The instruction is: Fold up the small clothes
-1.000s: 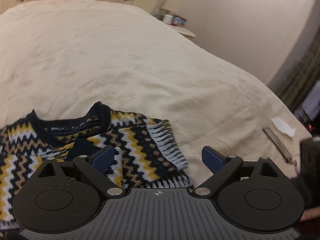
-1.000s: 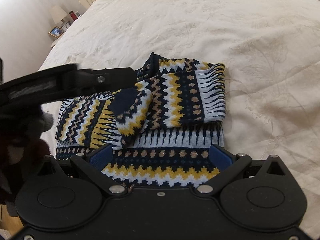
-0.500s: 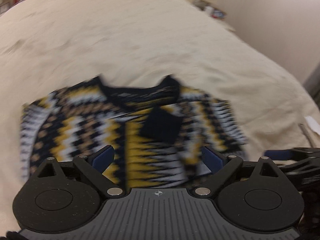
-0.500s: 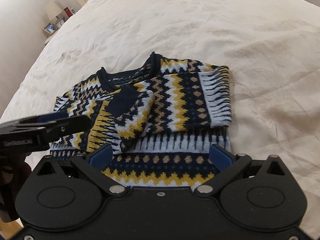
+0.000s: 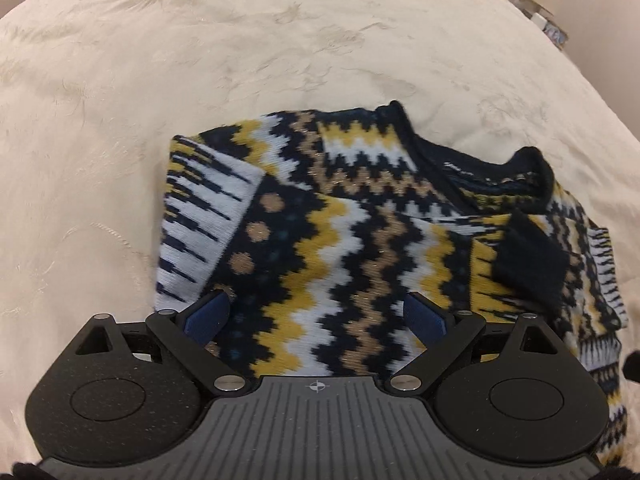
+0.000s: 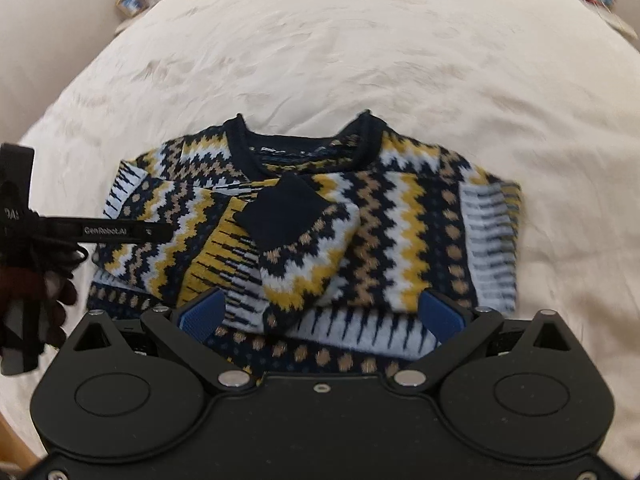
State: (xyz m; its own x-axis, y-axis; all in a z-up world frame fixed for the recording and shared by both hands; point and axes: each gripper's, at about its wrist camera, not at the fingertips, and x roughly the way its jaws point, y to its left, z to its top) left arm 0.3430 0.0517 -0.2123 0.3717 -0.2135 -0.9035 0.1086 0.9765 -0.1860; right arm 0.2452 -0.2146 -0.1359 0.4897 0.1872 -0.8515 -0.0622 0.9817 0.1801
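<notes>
Blue-padded fingers (image 6: 200, 314) of the right gripper (image 6: 320, 312) are standing wide apart and gripping nothing, hovering just over the bottom hem of the knitted sweater (image 6: 400, 216). At nine o'clock in the right wrist view the left gripper (image 5: 316, 312) is showing side-on as a black bar, with part of a gloved hand (image 6: 44, 292) below it; in its own view its jaws are likewise spread and empty, poised above the sweater's left half.

Both sleeves are lying folded in across the chest, one dark cuff (image 6: 284, 212) sitting near the middle just below the navy collar (image 6: 300, 148), so the sweater is already narrowed to a rough rectangle. Judging from that, the sleeve folds are done and the lengthwise fold is the step now in hand. The next move is probably calling for each gripper to be closing on a bottom corner of the hem and carrying it toward twelve o'clock, up to the collar, keeping the loose sleeves from sliding out.

Beyond the sweater the cream bedspread (image 5: 240, 60) is stretching away, softly wrinkled, its give likely making a crisp crease harder. At eleven o'clock and one o'clock in the right wrist view, small blurred items are sitting on bedside furniture against pale walls
</notes>
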